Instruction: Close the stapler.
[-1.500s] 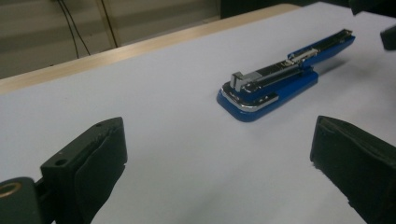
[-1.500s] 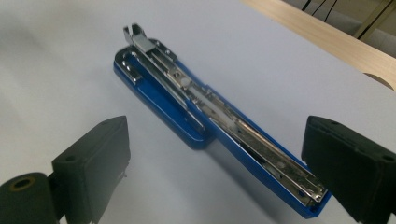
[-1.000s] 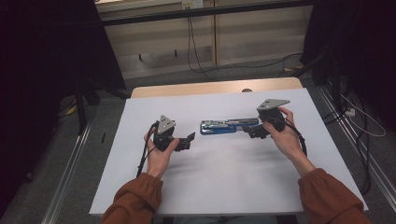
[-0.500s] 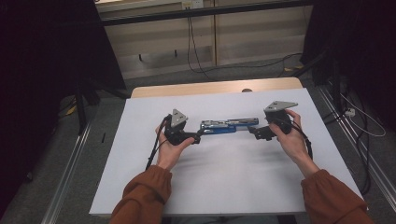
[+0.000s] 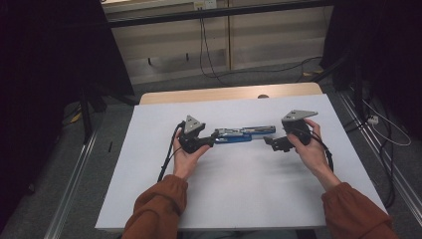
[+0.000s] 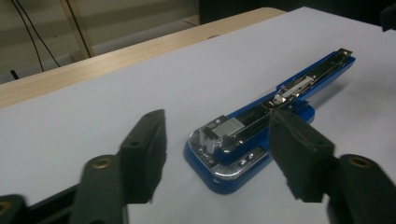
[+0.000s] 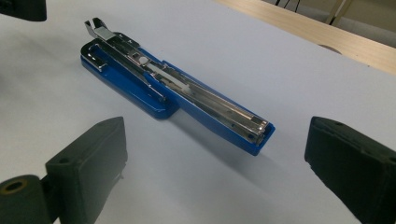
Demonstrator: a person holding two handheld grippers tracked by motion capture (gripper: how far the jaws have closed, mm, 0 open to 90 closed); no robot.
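A blue stapler [image 5: 241, 134], swung open flat with its metal staple track facing up, lies across the middle of the white tabletop [image 5: 239, 199]. My left gripper [image 5: 208, 141] is at the stapler's left end. In the left gripper view the open left gripper [image 6: 219, 154] has its jaws either side of the stapler [image 6: 266, 126] at its near blue end, and I cannot tell if they touch it. My right gripper [image 5: 270, 142] stands open just off the right end. In the right gripper view the right gripper [image 7: 222, 158] is a short way from the stapler [image 7: 173, 91].
A strip of bare wood [image 5: 229, 94] runs along the table's far edge. Beyond it are a grey floor with cables [image 5: 209, 55] and dark stands at both sides. Metal rails [image 5: 74, 174] flank the table.
My left gripper has moved right, up to the stapler's left end. The right gripper has drawn back a little to the right, off the stapler's right end.
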